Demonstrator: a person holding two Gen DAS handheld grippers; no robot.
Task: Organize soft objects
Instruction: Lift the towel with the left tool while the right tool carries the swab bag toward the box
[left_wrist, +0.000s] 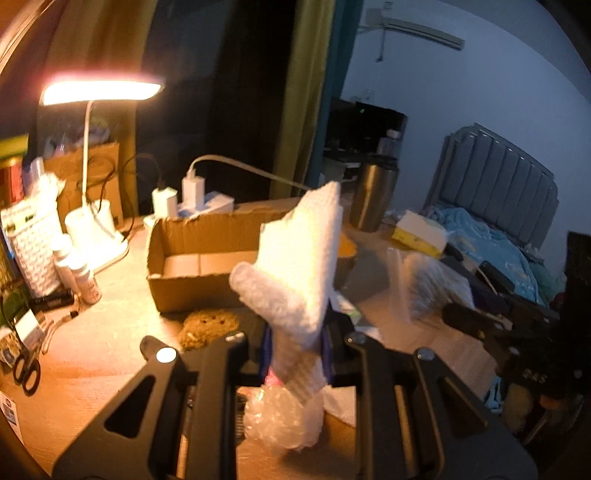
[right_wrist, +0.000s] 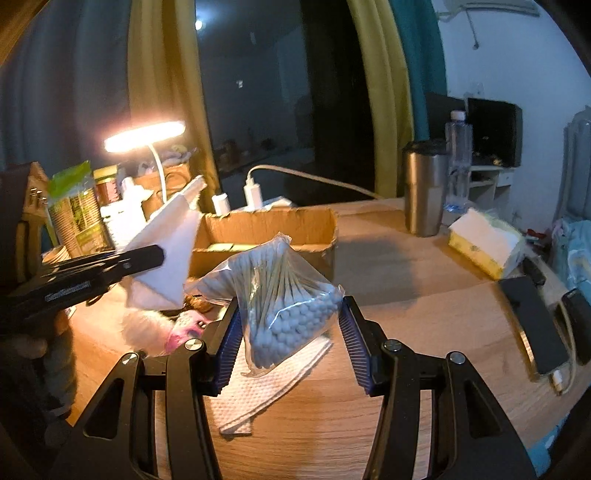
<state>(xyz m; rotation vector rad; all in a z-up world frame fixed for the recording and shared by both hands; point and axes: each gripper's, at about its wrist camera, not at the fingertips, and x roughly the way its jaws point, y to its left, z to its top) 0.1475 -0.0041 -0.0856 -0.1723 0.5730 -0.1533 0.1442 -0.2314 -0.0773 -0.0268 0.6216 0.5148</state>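
Observation:
My left gripper (left_wrist: 295, 343) is shut on a white foam sheet (left_wrist: 303, 258) wrapped with bubble wrap (left_wrist: 280, 417), held up above the desk in front of the open cardboard box (left_wrist: 192, 266). From the right wrist view the left gripper (right_wrist: 147, 258) shows at the left with the white sheet (right_wrist: 166, 254). My right gripper (right_wrist: 290, 332) is shut on a clear bag of cotton swabs (right_wrist: 280, 295), lifted over a white paper towel (right_wrist: 266, 387), just in front of the box (right_wrist: 273, 229).
A lit desk lamp (left_wrist: 99, 92), bottles (left_wrist: 77, 269) and scissors (left_wrist: 26, 369) stand at the left. A steel tumbler (right_wrist: 423, 192), tissue pack (right_wrist: 484, 243) and phones (right_wrist: 532, 321) lie at the right. A fluffy brown toy (left_wrist: 207, 325) lies before the box.

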